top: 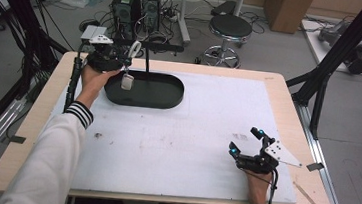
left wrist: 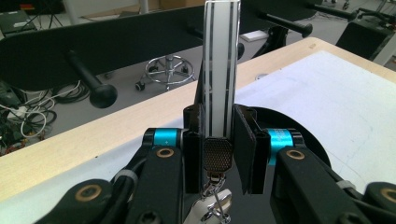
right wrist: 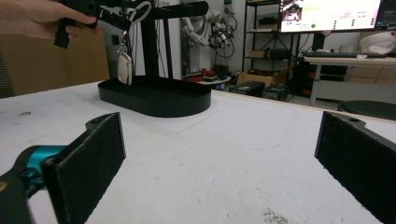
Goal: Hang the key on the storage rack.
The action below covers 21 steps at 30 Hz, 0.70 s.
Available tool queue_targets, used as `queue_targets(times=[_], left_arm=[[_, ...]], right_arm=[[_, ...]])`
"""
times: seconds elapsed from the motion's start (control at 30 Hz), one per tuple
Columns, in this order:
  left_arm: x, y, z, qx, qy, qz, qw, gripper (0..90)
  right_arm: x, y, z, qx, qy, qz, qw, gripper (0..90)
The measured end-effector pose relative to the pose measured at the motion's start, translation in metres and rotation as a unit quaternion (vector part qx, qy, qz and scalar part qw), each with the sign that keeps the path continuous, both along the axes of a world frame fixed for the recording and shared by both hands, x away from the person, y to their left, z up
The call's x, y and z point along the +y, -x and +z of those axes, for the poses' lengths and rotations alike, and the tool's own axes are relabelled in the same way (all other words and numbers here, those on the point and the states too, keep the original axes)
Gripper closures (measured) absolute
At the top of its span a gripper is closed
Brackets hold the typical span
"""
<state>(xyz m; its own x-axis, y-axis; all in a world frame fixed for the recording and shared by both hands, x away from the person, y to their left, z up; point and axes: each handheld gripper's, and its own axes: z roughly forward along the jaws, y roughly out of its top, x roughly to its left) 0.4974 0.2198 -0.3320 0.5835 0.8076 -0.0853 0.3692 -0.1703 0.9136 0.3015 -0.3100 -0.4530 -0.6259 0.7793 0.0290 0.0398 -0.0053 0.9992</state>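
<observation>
A white strap with black stripes (left wrist: pixel 221 70) stands upright between the jaws of my left gripper (left wrist: pixel 219 135), which is shut on it. Below its mesh clasp (left wrist: pixel 217 156) a chain and a white tag (left wrist: pixel 210 210) hang. From above, the left gripper (top: pixel 125 56) is at the table's far left, beside the stand's horizontal bar (top: pixel 159 46), with the strap's loop (top: pixel 135 48) up and the tag (top: pixel 127 82) dangling over the black oval tray (top: pixel 169 101). My right gripper (top: pixel 245 141) rests open near the front right, nothing between its pads (right wrist: pixel 100 154).
A white mat (top: pixel 191 133) covers the wooden table (top: pixel 37 118). The stand's post (top: pixel 147 58) rises from the tray's back edge. Beyond the far edge stand a round stool (top: pixel 230 29) and computer towers (top: pixel 128 4). Black frame posts (top: pixel 322 70) flank the table.
</observation>
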Motion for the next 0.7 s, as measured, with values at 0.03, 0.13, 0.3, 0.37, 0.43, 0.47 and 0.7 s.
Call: queue_targets(times=[0.03,0.13,0.3,0.37,0.43,0.47,0.7], left_arm=[[0.000,0.000,0.000,-0.001,-0.003,0.001,1.0000,74.1],[0.000,0.000,-0.001,-0.001,-0.007,0.004,1.0000,74.0],[0.000,-0.001,-0.005,0.002,-0.024,0.012,0.9996,74.0],[-0.004,0.000,-0.005,-0.006,-0.039,0.017,0.9991,74.0],[-0.007,0.001,-0.006,-0.014,-0.056,0.022,0.9981,74.0],[-0.008,0.002,-0.007,-0.017,-0.059,0.027,0.9978,74.0],[-0.020,0.003,-0.011,-0.036,-0.108,0.046,0.9924,73.9]], right_arm=[[0.000,0.000,0.000,0.000,0.000,0.000,1.0000,0.7],[0.000,0.000,0.000,-0.003,0.002,0.000,1.0000,0.7],[0.000,-0.001,0.000,-0.005,0.003,-0.001,1.0000,0.6],[0.000,0.000,0.000,-0.002,0.000,0.000,1.0000,0.6],[0.000,0.000,0.000,-0.001,0.000,0.000,1.0000,0.6],[0.000,0.000,0.000,-0.005,0.002,-0.001,1.0000,0.6],[0.000,0.000,0.000,-0.005,0.002,-0.001,1.0000,0.7]])
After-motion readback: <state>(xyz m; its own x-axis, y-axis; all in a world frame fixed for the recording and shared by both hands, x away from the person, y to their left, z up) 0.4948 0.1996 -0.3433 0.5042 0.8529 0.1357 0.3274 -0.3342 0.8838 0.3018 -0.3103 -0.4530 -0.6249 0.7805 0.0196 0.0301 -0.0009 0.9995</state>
